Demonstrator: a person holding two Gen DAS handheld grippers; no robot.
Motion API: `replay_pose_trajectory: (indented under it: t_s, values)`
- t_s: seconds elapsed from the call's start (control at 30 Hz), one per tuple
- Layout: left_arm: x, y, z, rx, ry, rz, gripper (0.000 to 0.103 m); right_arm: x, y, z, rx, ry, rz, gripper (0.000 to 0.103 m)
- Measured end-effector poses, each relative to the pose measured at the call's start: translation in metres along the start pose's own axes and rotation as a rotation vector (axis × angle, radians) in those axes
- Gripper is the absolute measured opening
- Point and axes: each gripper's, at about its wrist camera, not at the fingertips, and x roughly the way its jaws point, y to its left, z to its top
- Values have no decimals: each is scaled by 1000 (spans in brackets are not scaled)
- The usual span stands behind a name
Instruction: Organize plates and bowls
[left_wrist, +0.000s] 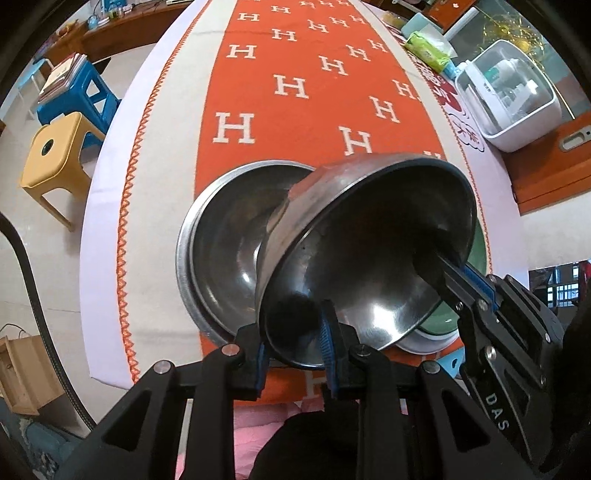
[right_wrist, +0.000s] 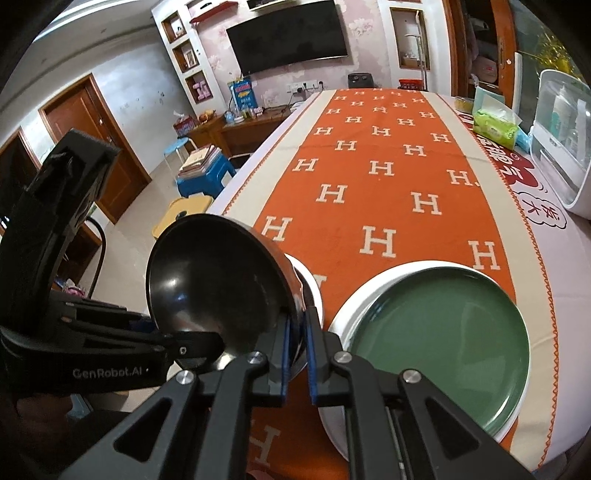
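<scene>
both grippers, left (left_wrist: 295, 354) & right (right_wrist: 295, 347), clamp tilted steel bowl (left_wrist: 369, 258) rim; green plate (right_wrist: 443, 354) partly hidden.

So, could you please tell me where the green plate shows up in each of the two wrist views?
Left wrist view: only a sliver of the green plate shows at lower right, mostly hidden behind the tilted steel bowl.
Right wrist view: the green plate fills the lower right, lying on a white plate.
Shared landmark: the orange cloth with white H letters.
</scene>
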Motion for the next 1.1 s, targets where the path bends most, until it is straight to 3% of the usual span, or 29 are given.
replay_pose_trajectory:
  t_s: [0.53,0.77,1.1]
  values:
    - [-7,21,-1,-32,-35,27,24,19,10,0,-10,68,4,11]
    - [-20,23,1,-21,-94,40,25,20,10,4,-10,77,-14,14]
    - [-41,26,0,-7,-214,-6,27,12,3,3,19,50,-18,14]
